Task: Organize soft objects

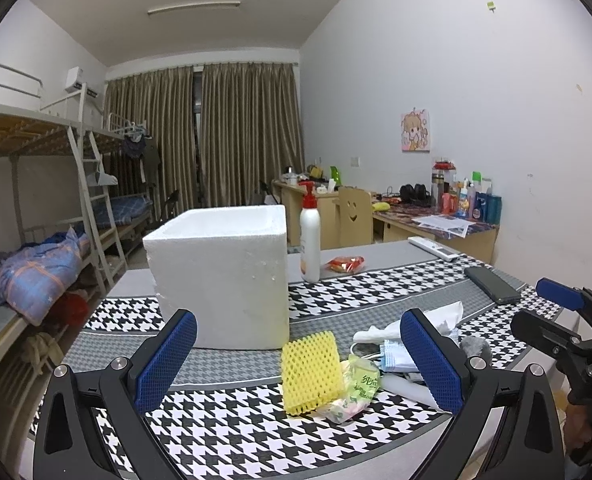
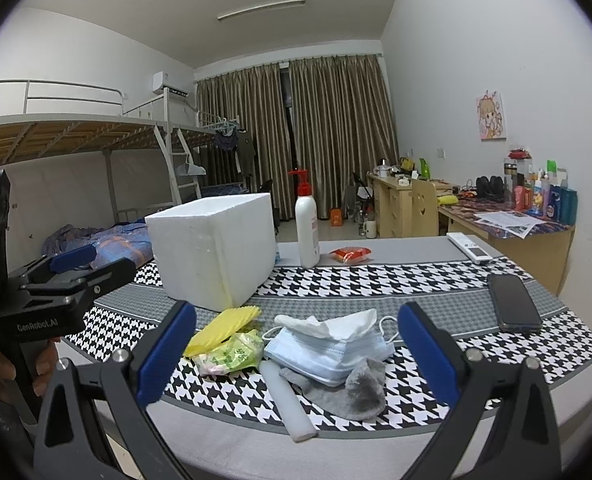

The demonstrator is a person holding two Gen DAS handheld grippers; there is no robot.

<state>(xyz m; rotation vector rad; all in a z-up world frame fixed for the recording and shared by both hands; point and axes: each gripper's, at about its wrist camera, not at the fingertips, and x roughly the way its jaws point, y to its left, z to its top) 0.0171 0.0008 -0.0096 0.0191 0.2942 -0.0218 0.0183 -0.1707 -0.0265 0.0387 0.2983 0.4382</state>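
Note:
A pile of soft things lies at the table's near edge: a yellow foam net point(image 1: 311, 372) point(image 2: 222, 330), a green tissue packet point(image 1: 355, 390) point(image 2: 232, 354), a blue face mask point(image 2: 327, 354) point(image 1: 393, 358), a white tissue point(image 2: 331, 324) point(image 1: 415, 324), a grey sock point(image 2: 351, 390) and a white foam tube point(image 2: 286, 400). A white foam box point(image 1: 224, 276) point(image 2: 212, 248) stands behind them. My left gripper point(image 1: 299, 360) is open and empty, just in front of the net. My right gripper point(image 2: 296, 354) is open and empty, in front of the mask.
A white pump bottle point(image 1: 309, 240) point(image 2: 307, 228), a red snack packet point(image 1: 343, 264) point(image 2: 349, 255), a white remote point(image 2: 469, 247) and a dark phone point(image 2: 513, 302) point(image 1: 491, 284) lie on the houndstooth cloth point(image 1: 256, 432). Bunk beds stand left, desks right.

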